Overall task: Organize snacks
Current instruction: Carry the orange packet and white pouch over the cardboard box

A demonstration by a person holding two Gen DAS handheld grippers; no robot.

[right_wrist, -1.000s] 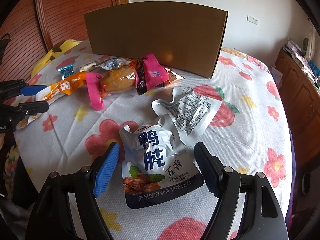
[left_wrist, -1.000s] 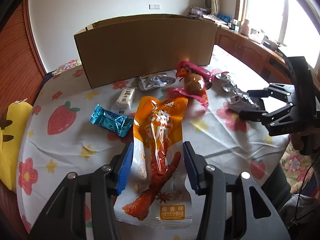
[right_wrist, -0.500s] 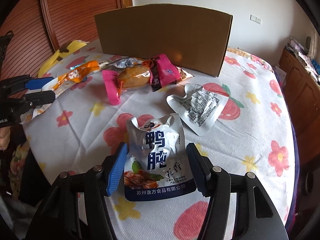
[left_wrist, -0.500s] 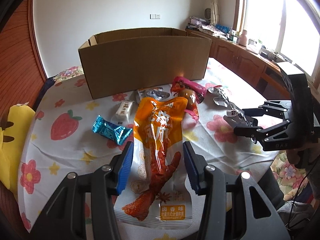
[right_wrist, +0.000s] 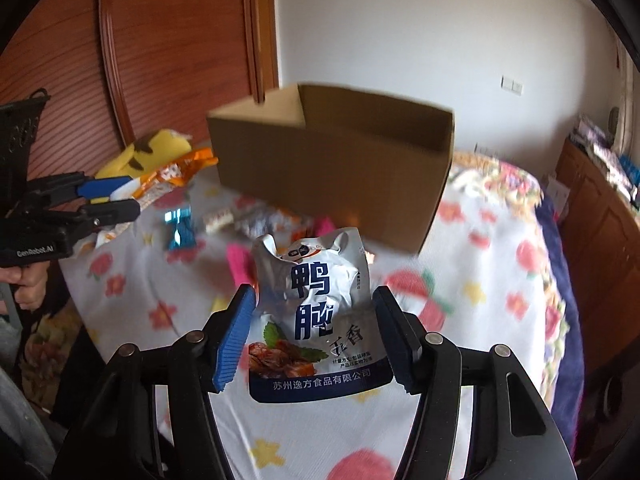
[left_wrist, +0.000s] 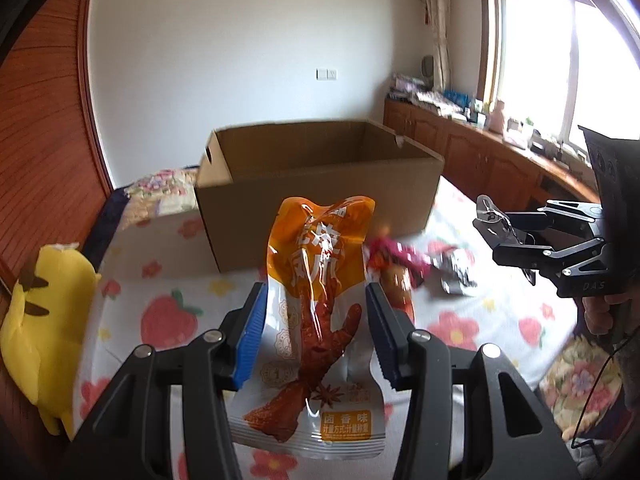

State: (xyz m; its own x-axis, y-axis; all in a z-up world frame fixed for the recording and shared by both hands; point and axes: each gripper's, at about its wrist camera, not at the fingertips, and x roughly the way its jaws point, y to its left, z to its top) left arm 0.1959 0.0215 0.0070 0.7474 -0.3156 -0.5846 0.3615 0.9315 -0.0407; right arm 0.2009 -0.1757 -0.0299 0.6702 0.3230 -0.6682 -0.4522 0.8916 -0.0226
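My left gripper [left_wrist: 316, 328] is shut on an orange chicken-foot snack pouch [left_wrist: 316, 320] and holds it in the air in front of the open cardboard box [left_wrist: 320, 184]. My right gripper [right_wrist: 316, 328] is shut on a silver and blue duck snack pouch [right_wrist: 316, 312], also lifted above the table, with the box [right_wrist: 332, 160] behind it. Each gripper shows in the other's view: the right one [left_wrist: 516, 244] at the right, the left one [right_wrist: 108, 200] at the left.
Loose snacks lie on the flowered tablecloth [left_wrist: 168, 280]: a pink wrapped one [left_wrist: 400, 256], a silver pouch [left_wrist: 456, 276], a blue wrapper [right_wrist: 180, 232]. A yellow plush toy [left_wrist: 44, 336] sits at the table's left edge. Wooden cabinets [left_wrist: 500, 168] line the right wall.
Both grippers have risen from the table with their pouches, and the views now look over the box's rim. The right gripper closed on the duck pouch.
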